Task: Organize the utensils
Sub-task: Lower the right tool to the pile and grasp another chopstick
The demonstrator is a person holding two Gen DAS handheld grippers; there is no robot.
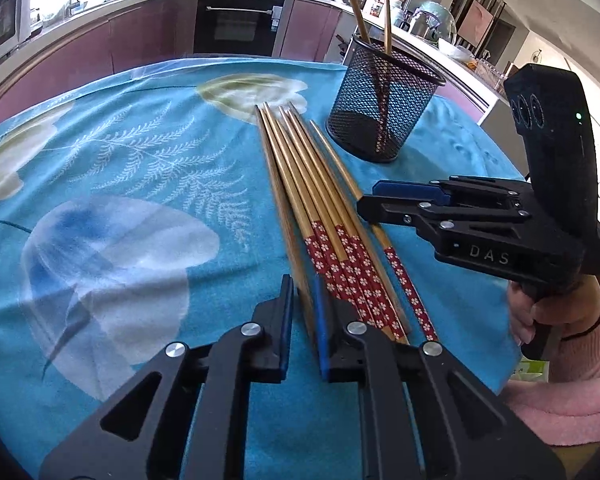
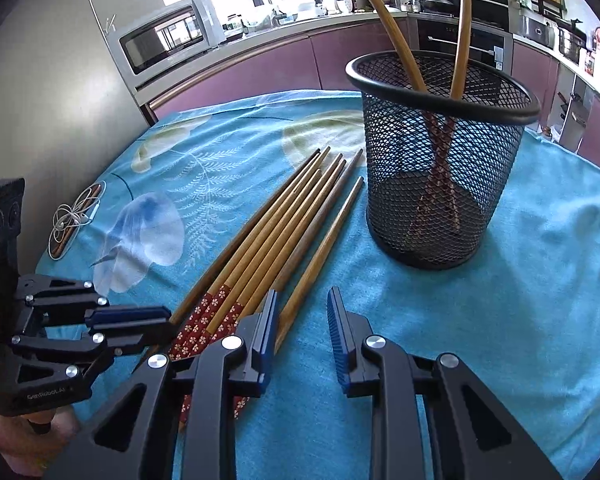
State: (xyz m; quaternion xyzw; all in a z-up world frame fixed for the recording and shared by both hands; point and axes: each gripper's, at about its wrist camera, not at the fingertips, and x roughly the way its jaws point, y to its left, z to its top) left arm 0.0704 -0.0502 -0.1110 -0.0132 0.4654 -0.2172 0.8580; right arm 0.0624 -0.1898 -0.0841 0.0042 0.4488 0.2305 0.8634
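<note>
Kitchen counters and an oven are being shown behind a table draped in a blue floral cloth (image 1: 148,168). Loose chopsticks (image 1: 320,208) are lying bunched on the cloth, red patterned ends toward the cameras, tips pointing at a black mesh cup (image 2: 440,160). Two chopsticks are standing inside that cup. One more chopstick (image 2: 320,248) is lying just right of the bunch. The left gripper (image 1: 304,312) is being held nearly closed, its blue pads clamped on the leftmost chopstick of the bunch. The right gripper (image 2: 302,324) is being held partly apart over the cloth beside the single chopstick, nothing between its pads. A coiled white cable (image 2: 72,220) is lying at the far left edge.
</note>
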